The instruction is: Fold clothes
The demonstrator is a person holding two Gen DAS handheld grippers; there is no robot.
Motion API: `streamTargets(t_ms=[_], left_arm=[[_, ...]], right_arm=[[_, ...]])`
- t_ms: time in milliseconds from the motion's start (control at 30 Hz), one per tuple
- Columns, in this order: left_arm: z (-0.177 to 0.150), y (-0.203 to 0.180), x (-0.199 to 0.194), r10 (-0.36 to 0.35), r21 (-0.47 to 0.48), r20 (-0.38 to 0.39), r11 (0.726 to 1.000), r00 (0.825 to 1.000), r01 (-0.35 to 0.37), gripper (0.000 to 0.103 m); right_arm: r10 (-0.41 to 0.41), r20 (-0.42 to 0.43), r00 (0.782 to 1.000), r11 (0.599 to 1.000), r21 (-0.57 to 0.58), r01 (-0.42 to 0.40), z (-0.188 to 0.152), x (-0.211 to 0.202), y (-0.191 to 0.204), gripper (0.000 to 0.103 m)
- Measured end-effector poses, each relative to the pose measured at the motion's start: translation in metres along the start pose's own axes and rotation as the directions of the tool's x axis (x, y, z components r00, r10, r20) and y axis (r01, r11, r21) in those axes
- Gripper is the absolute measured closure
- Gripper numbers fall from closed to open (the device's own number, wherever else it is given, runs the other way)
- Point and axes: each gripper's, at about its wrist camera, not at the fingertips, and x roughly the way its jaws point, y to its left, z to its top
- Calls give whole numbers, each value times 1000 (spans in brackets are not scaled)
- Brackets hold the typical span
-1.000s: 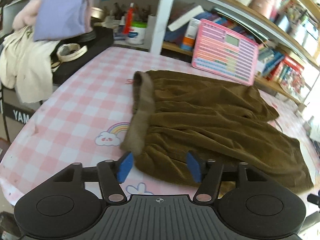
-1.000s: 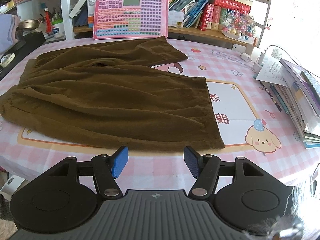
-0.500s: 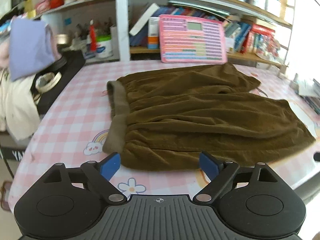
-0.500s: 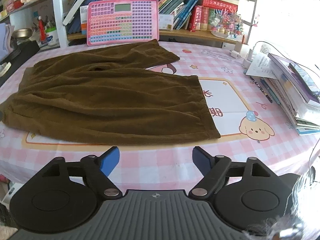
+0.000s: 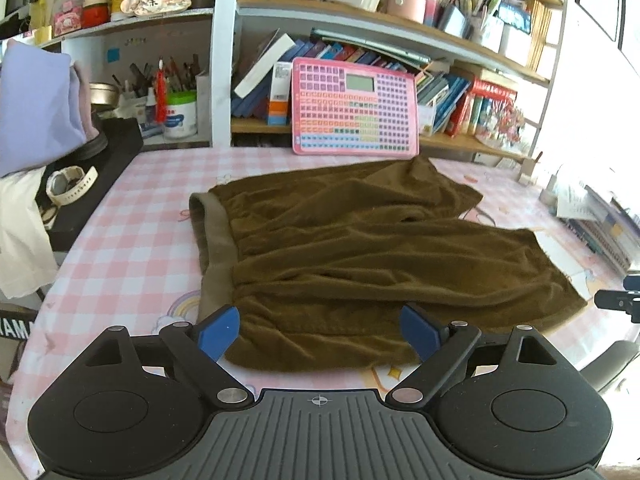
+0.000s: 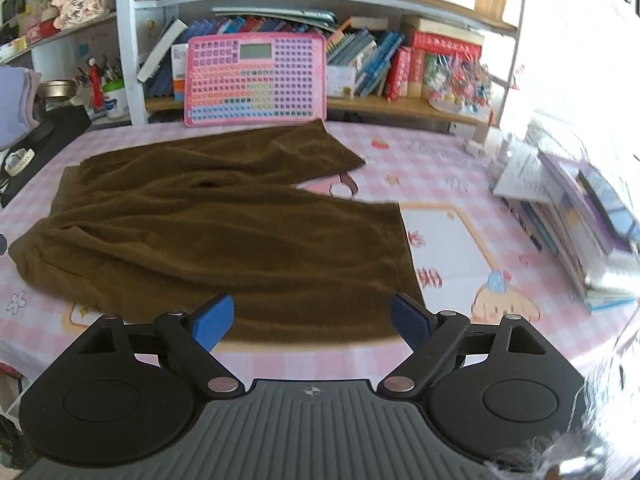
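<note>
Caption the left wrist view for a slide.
Open left claw above the near edge of brown shorts spread flat on a pink checked tablecloth.

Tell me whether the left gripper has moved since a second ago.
Yes. The left gripper has risen and backed away from the brown pants; its jaws have just been opening, nothing between them.

Brown trousers (image 5: 360,248) lie flat on pink checked tablecloth (image 5: 132,208), waistband at nine o'clock. Left gripper (image 5: 320,330) at six o'clock, jaws wide, having just opened, nothing between pads.
</note>
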Motion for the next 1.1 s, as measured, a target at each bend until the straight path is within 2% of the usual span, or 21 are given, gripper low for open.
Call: streamTargets(t_ms=[133, 300, 567, 700, 867, 1000, 1100], left_arm=[[6, 8, 3, 1, -20, 6, 1000, 1000, -1, 13], [12, 13, 7, 44, -22, 10, 999, 999, -44, 13], [36, 14, 35, 100, -25, -1, 995, 995, -100, 13], [63, 5, 62, 130, 15, -6, 991, 992, -130, 13], [107, -3, 97, 146, 115, 18, 982, 989, -147, 13], [137, 3, 126, 176, 124, 44, 976, 983, -180, 13], [150, 11, 151, 193, 123, 28, 973, 981, -195, 13]], right_arm=[[13, 10, 1000, 998, -56, -12, 13, 4, -4, 18], [35, 7, 999, 994, -106, -34, 28, 16, -13, 17], [125, -5, 992, 976, -177, -124, 68, 59, -35, 16], [190, -21, 982, 954, -232, -190, 103, 98, -55, 16], [241, -39, 970, 921, -306, -241, 160, 159, -82, 16], [287, -68, 955, 886, -360, -292, 208, 219, -102, 16], [312, -109, 944, 866, -376, -330, 235, 269, -111, 19]])
